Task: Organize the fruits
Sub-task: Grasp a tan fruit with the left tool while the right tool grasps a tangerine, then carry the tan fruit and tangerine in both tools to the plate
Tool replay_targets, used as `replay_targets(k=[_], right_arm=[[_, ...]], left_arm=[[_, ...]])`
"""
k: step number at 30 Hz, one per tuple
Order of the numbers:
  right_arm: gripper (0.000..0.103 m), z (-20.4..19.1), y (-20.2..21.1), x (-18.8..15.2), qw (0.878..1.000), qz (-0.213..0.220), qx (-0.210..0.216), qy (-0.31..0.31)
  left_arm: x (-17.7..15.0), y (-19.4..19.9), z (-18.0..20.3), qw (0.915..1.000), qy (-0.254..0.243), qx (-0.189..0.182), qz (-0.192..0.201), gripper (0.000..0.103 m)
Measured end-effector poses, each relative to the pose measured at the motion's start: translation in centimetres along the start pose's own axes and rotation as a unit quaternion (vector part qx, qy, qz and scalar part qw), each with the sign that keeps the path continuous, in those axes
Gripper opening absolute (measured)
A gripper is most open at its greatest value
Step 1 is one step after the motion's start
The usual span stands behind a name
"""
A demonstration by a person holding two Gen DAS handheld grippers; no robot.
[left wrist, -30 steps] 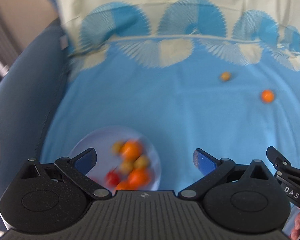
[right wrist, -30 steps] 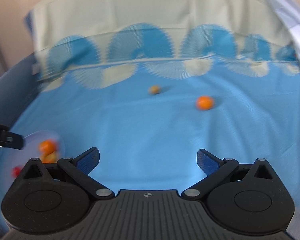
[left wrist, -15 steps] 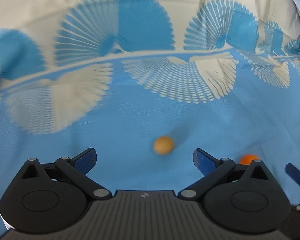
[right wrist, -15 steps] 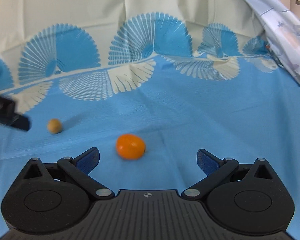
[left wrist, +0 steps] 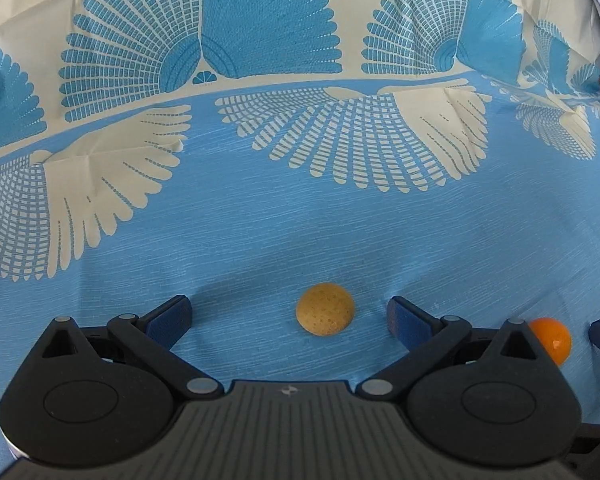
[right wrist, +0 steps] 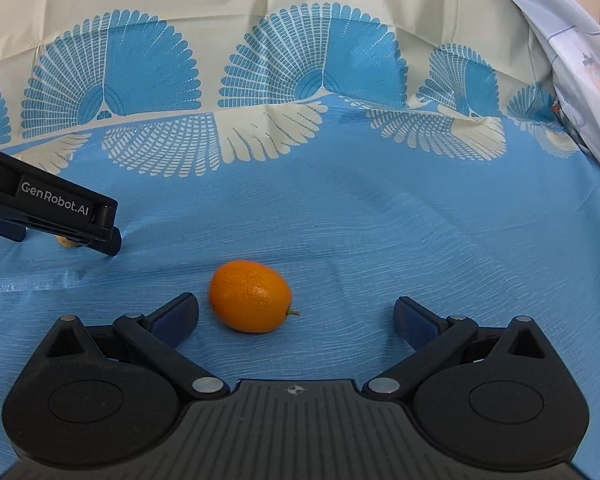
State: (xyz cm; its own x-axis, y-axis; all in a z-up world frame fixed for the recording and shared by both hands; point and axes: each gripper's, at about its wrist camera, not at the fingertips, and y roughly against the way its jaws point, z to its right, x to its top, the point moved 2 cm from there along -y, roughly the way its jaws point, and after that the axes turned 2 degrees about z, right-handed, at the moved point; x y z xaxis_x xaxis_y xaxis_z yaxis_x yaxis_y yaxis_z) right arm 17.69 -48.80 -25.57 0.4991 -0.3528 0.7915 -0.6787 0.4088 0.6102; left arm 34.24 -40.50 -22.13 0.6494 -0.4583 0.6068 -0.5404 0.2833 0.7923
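A: What is lying between the left gripper (left wrist: 288, 314) fingers?

B: A small round tan fruit (left wrist: 325, 308) is sitting on the blue cloth (left wrist: 300, 220), between the two blue pads and nearer the right one, touching neither. The jaws are standing wide apart, holding nothing.

A: And the right gripper (right wrist: 296, 314)?

B: It is also gaping open and empty. An orange kumquat (right wrist: 250, 296) is resting on the cloth between its fingers, just beside the left pad (right wrist: 176, 314), stem end pointing right. I cannot tell whether pad and fruit are touching.

A: Is any writing showing?

B: Yes. In the right wrist view the left gripper is reaching in from the left edge, and its black side arm is carrying white lettering (right wrist: 55, 199) reading "GenRobot.AI". The tan fruit is peeking out from under that arm.

A: Is the kumquat showing in the left view too?

B: Partly; it is sitting at the right, half hidden behind the gripper's linkage, with a blue pad of the right gripper just beside it at the frame edge.

A: And the cloth?

B: It is showing cream and blue fan patterns along its far side.
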Motion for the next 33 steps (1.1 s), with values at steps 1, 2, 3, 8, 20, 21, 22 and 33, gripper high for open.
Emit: replay_targets(k=[1, 2, 3, 8, 20, 21, 22, 33], right_arm=[[0.102, 0.0, -0.1, 0.0, 1.000, 0.000, 0.000, 0.000], [0.102, 0.0, 0.0, 0.0, 1.000, 0.000, -0.001, 0.001], [0.102, 0.0, 0.0, 0.0, 1.000, 0.000, -0.001, 0.001], [0.102, 0.0, 0.0, -0.1, 1.000, 0.000, -0.001, 0.000], [0.102, 0.0, 0.0, -0.1, 1.000, 0.001, -0.001, 0.000], [0.102, 0.0, 0.0, -0.1, 1.000, 0.001, -0.001, 0.000], [0.102, 0.0, 0.0, -0.1, 1.000, 0.001, -0.001, 0.000], [0.040, -0.2, 1.1, 0.3, 1.000, 0.016, 0.017, 0.010]], left_arm=[[0.1, 0.0, 0.0, 1.0000, 0.000, 0.000, -0.001, 0.103], [0.1, 0.1, 0.0, 1.0000, 0.000, 0.000, -0.001, 0.103], [0.2, 0.0, 0.1, 1.0000, 0.000, 0.001, -0.002, 0.103], [0.2, 0.0, 0.1, 1.0000, -0.001, 0.000, -0.002, 0.103], [0.1, 0.0, 0.1, 1.0000, -0.002, 0.000, -0.001, 0.103], [0.1, 0.0, 0.1, 1.0000, -0.002, 0.000, -0.002, 0.103], [0.2, 0.0, 0.1, 1.0000, -0.002, 0.000, -0.002, 0.103], [0.3, 4.3, -1.1, 0.9992, -0.016, -0.036, 0.008, 0.029]])
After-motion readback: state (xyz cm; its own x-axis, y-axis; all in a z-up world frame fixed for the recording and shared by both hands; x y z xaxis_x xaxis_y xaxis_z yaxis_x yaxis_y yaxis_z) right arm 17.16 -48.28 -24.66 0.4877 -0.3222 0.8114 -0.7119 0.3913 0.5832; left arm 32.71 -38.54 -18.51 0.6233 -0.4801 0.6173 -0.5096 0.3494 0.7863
